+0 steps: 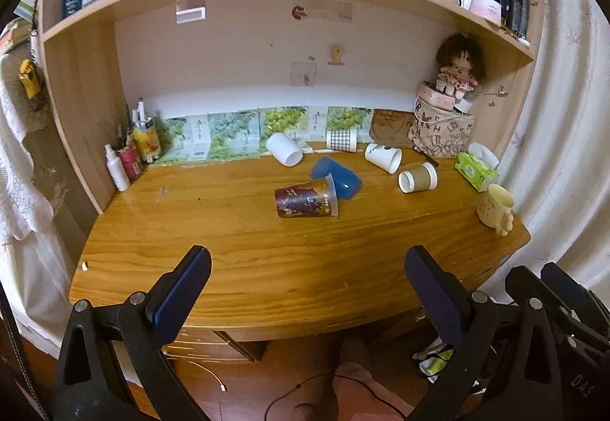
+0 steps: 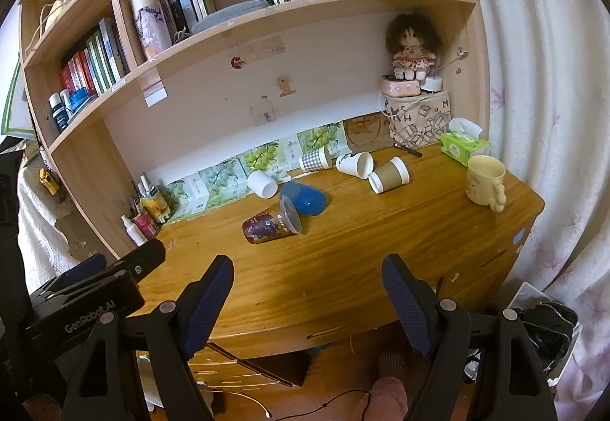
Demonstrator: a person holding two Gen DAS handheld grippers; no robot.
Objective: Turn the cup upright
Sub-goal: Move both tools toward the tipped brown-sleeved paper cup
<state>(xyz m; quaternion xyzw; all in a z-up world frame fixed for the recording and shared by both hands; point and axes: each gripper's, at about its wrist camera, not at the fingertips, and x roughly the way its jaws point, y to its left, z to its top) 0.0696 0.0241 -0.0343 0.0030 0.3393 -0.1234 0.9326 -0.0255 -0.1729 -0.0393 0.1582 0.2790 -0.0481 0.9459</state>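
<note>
Left tongs [image 1: 305, 287] and right tongs [image 2: 308, 295]: both spread apart, empty, held back at the bench [image 1: 267, 268] front edge, we judge for approach. Toppled printed plastic cup [image 1: 305, 202] mid-frame, leaning against blue cup [image 1: 337, 179]; four more tipped cups lie behind.

My claws' finger pads [image 2: 207, 303] are dark blue on black frames. Out on the honey-brown desk [image 1: 267, 268]: a solid blue cup [image 1: 337, 177], a maroon printed cup [image 1: 305, 200], a gingham-checked cup [image 1: 342, 140], a cream mug [image 1: 495, 205], and a lime green tissue pack [image 1: 475, 170].
</note>
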